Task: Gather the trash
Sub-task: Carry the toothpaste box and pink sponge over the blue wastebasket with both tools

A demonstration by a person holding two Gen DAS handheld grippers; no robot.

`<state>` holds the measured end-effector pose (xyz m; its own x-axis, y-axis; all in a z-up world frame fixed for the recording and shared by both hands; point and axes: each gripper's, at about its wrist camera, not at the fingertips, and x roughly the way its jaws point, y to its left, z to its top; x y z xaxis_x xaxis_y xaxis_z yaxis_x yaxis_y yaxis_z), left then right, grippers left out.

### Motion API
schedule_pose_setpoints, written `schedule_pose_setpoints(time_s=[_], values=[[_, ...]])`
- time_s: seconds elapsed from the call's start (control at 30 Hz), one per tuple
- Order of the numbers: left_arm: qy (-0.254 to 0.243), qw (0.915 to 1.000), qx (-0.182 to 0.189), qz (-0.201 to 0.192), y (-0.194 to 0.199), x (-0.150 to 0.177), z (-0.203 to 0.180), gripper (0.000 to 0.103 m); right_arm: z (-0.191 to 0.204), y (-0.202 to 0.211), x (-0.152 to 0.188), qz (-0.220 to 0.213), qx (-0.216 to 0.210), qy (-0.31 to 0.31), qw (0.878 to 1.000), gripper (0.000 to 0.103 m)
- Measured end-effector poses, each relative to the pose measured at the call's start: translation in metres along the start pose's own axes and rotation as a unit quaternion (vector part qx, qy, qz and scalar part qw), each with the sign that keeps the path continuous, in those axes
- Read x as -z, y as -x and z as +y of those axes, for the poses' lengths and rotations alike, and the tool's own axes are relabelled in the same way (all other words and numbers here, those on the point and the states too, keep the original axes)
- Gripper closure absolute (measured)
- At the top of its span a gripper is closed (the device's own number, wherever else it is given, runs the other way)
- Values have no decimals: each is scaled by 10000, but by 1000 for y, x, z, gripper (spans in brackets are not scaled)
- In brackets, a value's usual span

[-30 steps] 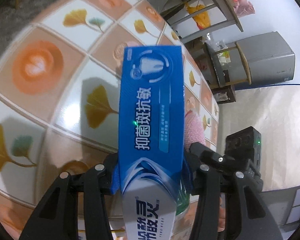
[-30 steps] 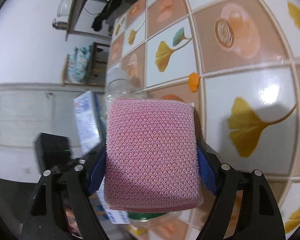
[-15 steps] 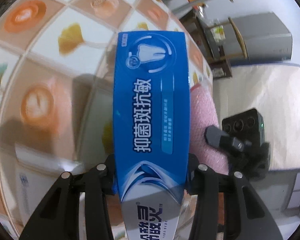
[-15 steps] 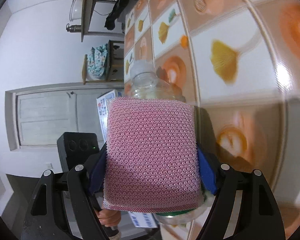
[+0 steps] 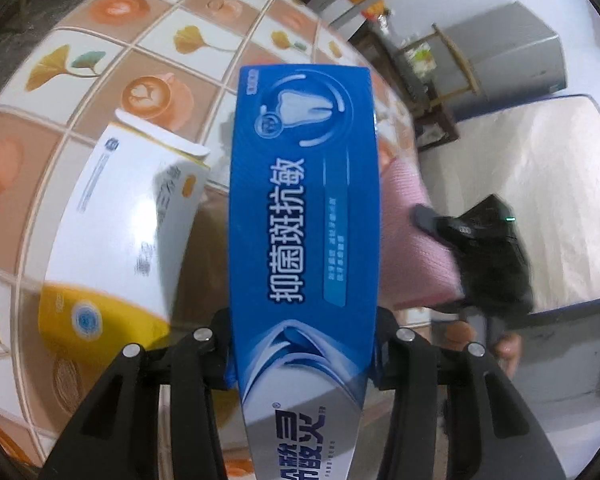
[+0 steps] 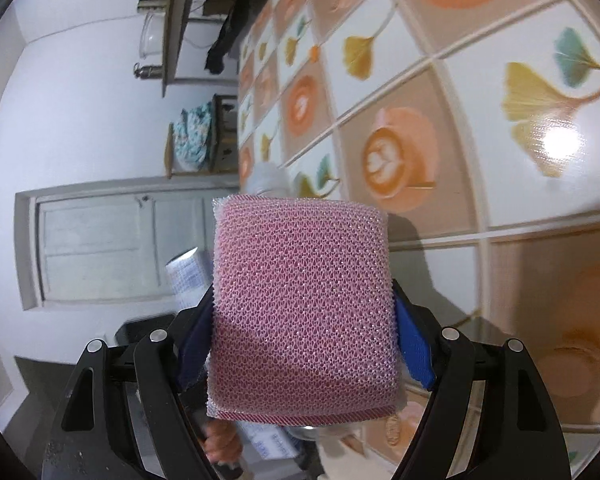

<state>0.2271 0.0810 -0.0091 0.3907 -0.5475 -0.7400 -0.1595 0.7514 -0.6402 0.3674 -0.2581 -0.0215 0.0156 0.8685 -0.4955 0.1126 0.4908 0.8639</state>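
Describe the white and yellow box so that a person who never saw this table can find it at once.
Start at the table with its coffee-cup and ginkgo-leaf tiles. The left tool holds a blue toothpaste box above it; the white and yellow box lies just left of that. It alone is white with a yellow end and an open flap.

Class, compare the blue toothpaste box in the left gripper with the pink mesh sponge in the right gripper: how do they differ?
The toothpaste box is long, narrow, glossy and printed; the pink sponge is squarish, netted and plain. The box looks rigid, the sponge soft. Both are clamped between gripper fingers above the tiled tabletop.
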Motion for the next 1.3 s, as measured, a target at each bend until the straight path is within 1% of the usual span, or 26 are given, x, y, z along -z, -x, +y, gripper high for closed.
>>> schedule_pose_setpoints(time_s=[0.07, 0.17, 0.23, 0.3, 0.4, 0.43, 0.5, 0.53, 0.63, 0.67, 0.73, 0.77, 0.8, 0.83, 0.87, 0.9, 0.93, 0.97, 1.03, 1.1, 1.17, 1.23, 1.3], values=[[-86, 9997, 52, -232, 8, 14, -7, 59, -7, 4, 6, -58, 110, -8, 9999, 29], [-353, 9972, 83, -647, 33, 30, -16, 59, -9, 12, 12, -188, 348, 84, 9992, 29], [-548, 9942, -8, -920, 47, 42, -22, 59, -9, 18, 17, -268, 365, 113, 9989, 29], [-702, 9914, -67, -1105, 58, 56, -27, 59, -9, 31, 23, -402, 356, 183, 9984, 29], [-1057, 9850, -172, -1353, 76, 83, -36, 59, -9, 53, 42, -635, 432, 380, 9963, 29], [-1194, 9825, -182, -1417, 77, 87, -43, 59, -7, 65, 51, -753, 476, 518, 9947, 29], [-1504, 9776, -156, -1462, 78, 102, -54, 59, -6, 89, 72, -1013, 563, 757, 9904, 29], [-1605, 9765, -109, -1432, 75, 105, -61, 59, -7, 97, 79, -1119, 599, 825, 9885, 29], [-1959, 9739, 175, -1132, 57, 119, -88, 59, -19, 140, 115, -1591, 668, 938, 9805, 29], [-2093, 9721, 268, -1021, 49, 124, -99, 59, -28, 161, 131, -1824, 681, 919, 9766, 28], [-2396, 9674, 449, -692, 22, 132, -126, 59, -44, 189, 156, -2186, 713, 824, 9697, 28], [-2519, 9649, 517, -526, 10, 138, -138, 59, -60, 210, 174, -2456, 774, 695, 9638, 28], [-2672, 9613, 607, -272, -7, 145, -153, 59, -69, 221, 183, -2593, 817, 615, 9604, 28], [-2778, 9581, 691, -46, -23, 151, -165, 59, -86, 237, 200, -2808, 896, 463, 9544, 28], [-2891, 9540, 771, 199, -41, 158, -178, 59, -106, 252, 219, -3022, 997, 255, 9477, 28], [-2980, 9506, 797, 347, -53, 163, -188, 59, -117, 257, 229, -3120, 1050, 131, 9442, 28], [-3105, 9458, 799, 524, -68, 170, -199, 59, -141, 267, 248, -3274, 1121, -137, 9381, 28], [-3268, 9386, 810, 750, -87, 178, -213, 59, -157, 271, 260, -3364, 1146, -361, 9340, 28], [-3456, 9288, 802, 1073, -115, 189, -233, 59, -198, 281, 284, -3522, 1125, -896, 9248, 28], [-3609, 9184, 842, 1389, -142, 197, -252, 59, -233, 288, 304, -3697, 1193, -1376, 9111, 28], [-3764, 9078, 772, 1684, -173, 207, -272, 59, -260, 298, 317, -3867, 1289, -1687, 8974, 28], [-3862, 8995, 704, 1919, -200, 213, -288, 59, -280, 305, 325, -4002, 1279, -1913, 8871, 28], [-3906, 8934, 626, 2128, -227, 214, -301, 59, -295, 310, 325, -4080, 1241, -2064, 8807, 28]])
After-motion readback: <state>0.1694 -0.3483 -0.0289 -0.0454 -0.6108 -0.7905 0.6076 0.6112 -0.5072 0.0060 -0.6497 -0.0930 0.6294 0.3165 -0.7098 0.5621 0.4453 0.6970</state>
